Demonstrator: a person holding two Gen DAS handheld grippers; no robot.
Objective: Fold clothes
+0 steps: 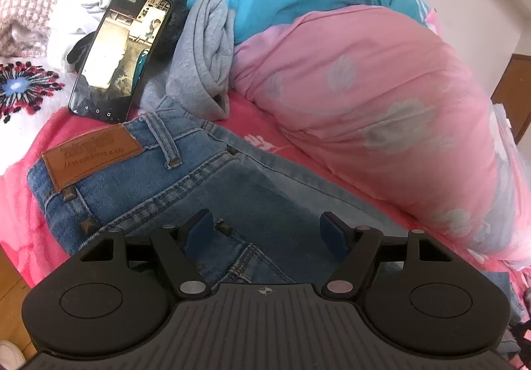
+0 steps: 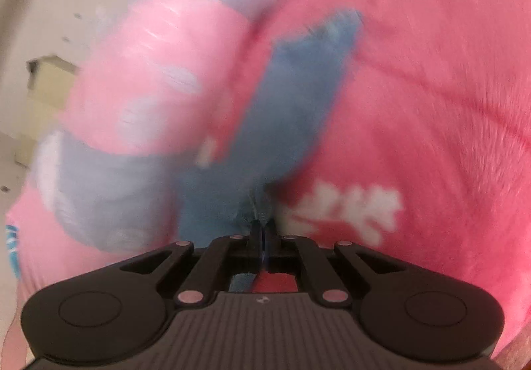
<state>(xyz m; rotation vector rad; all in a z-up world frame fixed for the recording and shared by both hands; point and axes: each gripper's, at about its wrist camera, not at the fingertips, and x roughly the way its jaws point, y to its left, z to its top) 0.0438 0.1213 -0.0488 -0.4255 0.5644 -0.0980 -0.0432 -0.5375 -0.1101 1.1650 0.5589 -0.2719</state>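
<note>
Jeans (image 1: 139, 190) lie flat on pink bed blanket (image 1: 20, 204), waistband far left, legs running near right. Left claw (image 1: 265, 230) apart above jeans. Right claw (image 2: 264, 230) pinched together on jeans cloth.

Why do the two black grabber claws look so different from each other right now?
The left gripper has its jaws spread apart, with nothing pinched; the right gripper has its jaws squeezed together on a fold of the blue denim jeans.

The left one hovers over the jeans' waist end with the brown patch; the right one is at a narrower strip of denim lying on the pink blanket.

Both are the same black tool, pointing at the same jeans.
</note>
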